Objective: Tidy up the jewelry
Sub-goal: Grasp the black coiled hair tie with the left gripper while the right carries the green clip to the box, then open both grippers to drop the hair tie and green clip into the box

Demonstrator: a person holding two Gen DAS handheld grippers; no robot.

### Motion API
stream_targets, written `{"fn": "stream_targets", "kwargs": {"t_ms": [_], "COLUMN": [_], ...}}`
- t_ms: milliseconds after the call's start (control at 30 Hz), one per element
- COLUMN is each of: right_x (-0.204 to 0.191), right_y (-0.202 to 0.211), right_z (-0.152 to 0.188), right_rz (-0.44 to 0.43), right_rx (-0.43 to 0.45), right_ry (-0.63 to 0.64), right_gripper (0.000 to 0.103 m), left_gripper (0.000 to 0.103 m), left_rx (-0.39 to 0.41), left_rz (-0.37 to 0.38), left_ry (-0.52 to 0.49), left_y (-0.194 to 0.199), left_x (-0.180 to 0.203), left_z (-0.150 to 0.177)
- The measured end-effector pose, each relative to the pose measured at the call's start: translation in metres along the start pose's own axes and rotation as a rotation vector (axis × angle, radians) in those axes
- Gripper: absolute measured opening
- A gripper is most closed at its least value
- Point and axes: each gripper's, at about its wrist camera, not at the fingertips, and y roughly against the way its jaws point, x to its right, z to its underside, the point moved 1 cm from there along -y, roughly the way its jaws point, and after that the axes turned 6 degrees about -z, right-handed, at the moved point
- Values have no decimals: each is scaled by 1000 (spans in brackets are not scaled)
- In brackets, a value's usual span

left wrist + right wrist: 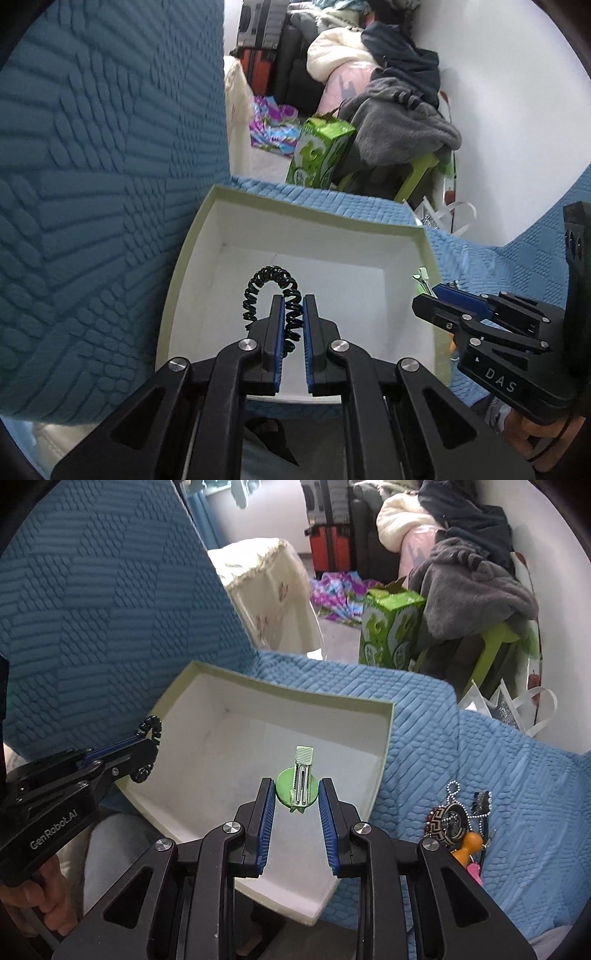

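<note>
A white open box (391, 236) (384, 746) sits on a blue quilted sofa cover. My left gripper (293, 301) is shut on a black coiled hair tie (273, 284) and holds it over the box's inside; it also shows at the box's left rim in the right wrist view (147, 753). My right gripper (297, 788) holds a green hair clip (299, 786) by its round green disc, over the box's right part. In the left wrist view the right gripper (424, 299) is at the box's right wall, the clip (421, 277) poking out of it.
A pile of jewelry and trinkets (461, 823) lies on the blue cover (517, 775) right of the box. The sofa back (110, 147) rises at the left. Beyond the sofa are a green carton (388, 627), clothes (476, 587) and suitcases (332, 542).
</note>
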Motion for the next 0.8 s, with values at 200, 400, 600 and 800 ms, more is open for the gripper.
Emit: {"fn": "stream_targets", "kwargs": {"t_ms": [200,400,600,800], "right_x": [0,2,2,5], "right_y": [-14,-3,37,93], "right_z": [2,4,-3,-7], "right_rz": [-1,-34,-40,-28], "right_rx": [-32,-21,63,166], "right_ry": [13,-1,10,37], "right_gripper": [22,29,34,35], "left_gripper": [9,23,53,62], "left_rx": [-20,-12,76,176], "left_rz": [5,2,-11,-13], "left_ry": [29,43,32,9], "left_y": [-7,4,45,91], "left_x": [-4,-2,8,24], "left_z": [5,3,-3,-10]}}
